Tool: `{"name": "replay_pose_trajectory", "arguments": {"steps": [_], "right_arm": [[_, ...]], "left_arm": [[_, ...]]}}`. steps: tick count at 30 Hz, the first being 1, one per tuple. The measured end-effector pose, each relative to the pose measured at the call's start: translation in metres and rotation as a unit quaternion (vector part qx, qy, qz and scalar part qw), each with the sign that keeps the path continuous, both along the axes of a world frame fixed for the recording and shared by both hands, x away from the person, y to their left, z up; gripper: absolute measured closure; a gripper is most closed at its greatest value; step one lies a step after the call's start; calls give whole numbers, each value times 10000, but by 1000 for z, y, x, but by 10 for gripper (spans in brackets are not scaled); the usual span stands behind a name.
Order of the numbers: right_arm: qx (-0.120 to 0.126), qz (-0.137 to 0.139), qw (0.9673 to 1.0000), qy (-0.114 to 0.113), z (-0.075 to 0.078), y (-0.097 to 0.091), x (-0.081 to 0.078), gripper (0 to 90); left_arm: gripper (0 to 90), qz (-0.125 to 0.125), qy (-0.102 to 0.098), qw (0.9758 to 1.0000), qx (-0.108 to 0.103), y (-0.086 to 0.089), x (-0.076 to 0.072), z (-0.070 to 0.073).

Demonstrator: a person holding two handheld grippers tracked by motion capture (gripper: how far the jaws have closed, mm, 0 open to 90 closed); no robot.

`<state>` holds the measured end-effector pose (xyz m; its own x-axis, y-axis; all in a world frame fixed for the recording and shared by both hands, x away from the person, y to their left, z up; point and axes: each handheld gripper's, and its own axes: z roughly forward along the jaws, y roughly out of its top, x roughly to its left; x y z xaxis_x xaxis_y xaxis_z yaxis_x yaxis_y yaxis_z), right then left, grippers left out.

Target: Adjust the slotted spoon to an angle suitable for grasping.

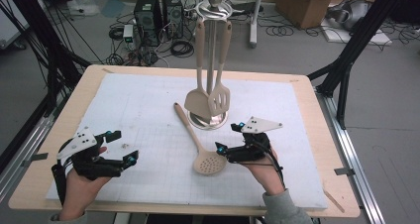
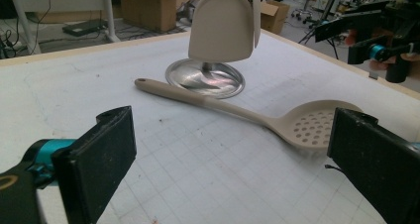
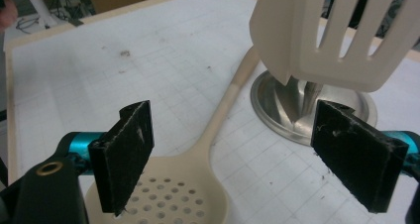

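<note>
A beige skimmer spoon lies flat on the white mat, its perforated bowl toward the front and its handle reaching the rack's base. A metal utensil rack stands at mid-table with a solid turner and a slotted turner hanging from it. My right gripper is open just right of the skimmer's bowl, jaws wide, nothing between them. My left gripper is open at the front left, well away from the skimmer.
The rack's round steel base sits on the white gridded mat, which covers most of the wooden table. Computer towers, cables and cardboard boxes are on the floor beyond the far edge.
</note>
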<state>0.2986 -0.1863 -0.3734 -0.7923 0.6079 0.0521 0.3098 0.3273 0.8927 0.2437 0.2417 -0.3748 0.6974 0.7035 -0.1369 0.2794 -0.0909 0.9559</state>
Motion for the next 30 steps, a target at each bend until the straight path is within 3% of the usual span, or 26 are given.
{"name": "replay_pose_trajectory", "arguments": {"steps": [12, 30], "right_arm": [[-156, 93, 9997, 152, -4, 17, 6, 159], [-609, 254, 9971, 380, -16, 53, 19, 162]], "left_arm": [[54, 1, 22, 10000, -15, 1, 0, 0], [54, 33, 38, 10000, -40, 6, -2, -1]]}}
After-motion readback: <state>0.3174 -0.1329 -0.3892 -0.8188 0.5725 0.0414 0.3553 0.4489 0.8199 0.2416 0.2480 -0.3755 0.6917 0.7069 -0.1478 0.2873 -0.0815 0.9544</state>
